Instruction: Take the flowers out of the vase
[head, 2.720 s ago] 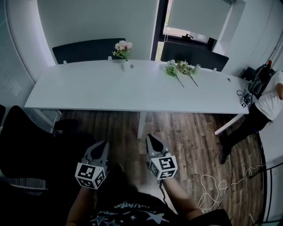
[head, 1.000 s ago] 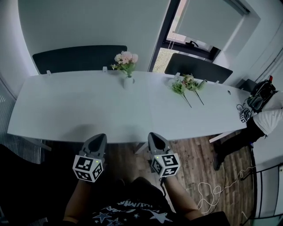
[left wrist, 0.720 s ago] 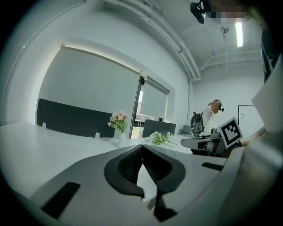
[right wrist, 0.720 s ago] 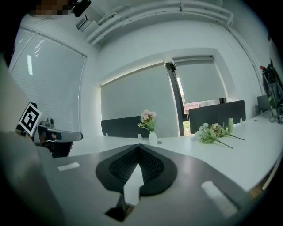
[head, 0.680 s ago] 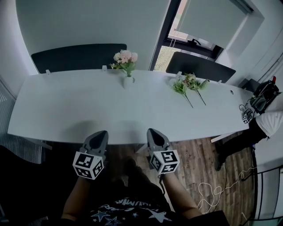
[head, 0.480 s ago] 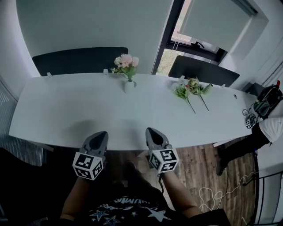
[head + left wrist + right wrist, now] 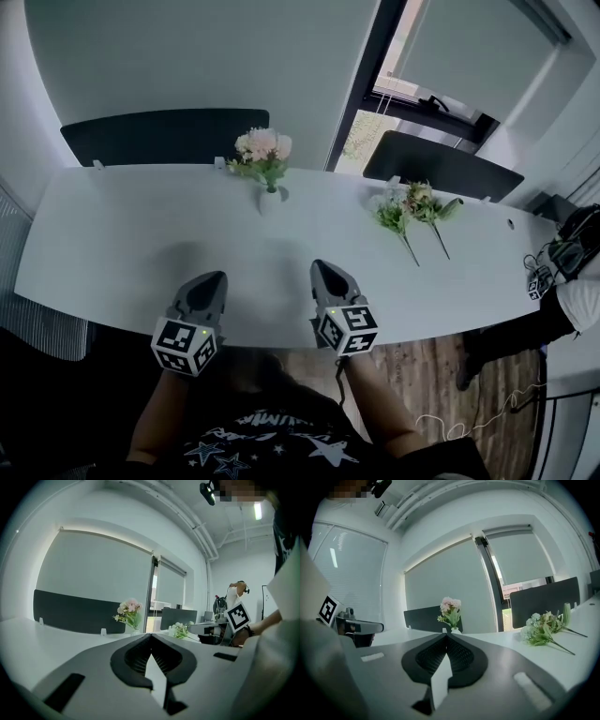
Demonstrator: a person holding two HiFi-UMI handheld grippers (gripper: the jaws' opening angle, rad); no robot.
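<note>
Approach step: left gripper (image 7: 210, 280) and right gripper (image 7: 322, 271), jaws clenched and empty, at bench (image 7: 112, 244) near edge; flowers (image 7: 262, 153) stand in vase (image 7: 270, 200) at far edge; next needs reaching across, jaws opened.

Small white vase (image 7: 269, 200): outline nearly lost against the long white counter (image 7: 122, 234). Loose green-stemmed flowers (image 7: 394, 217): number too small to tell. Standing person (image 7: 525, 328): cut by right edge.
</note>
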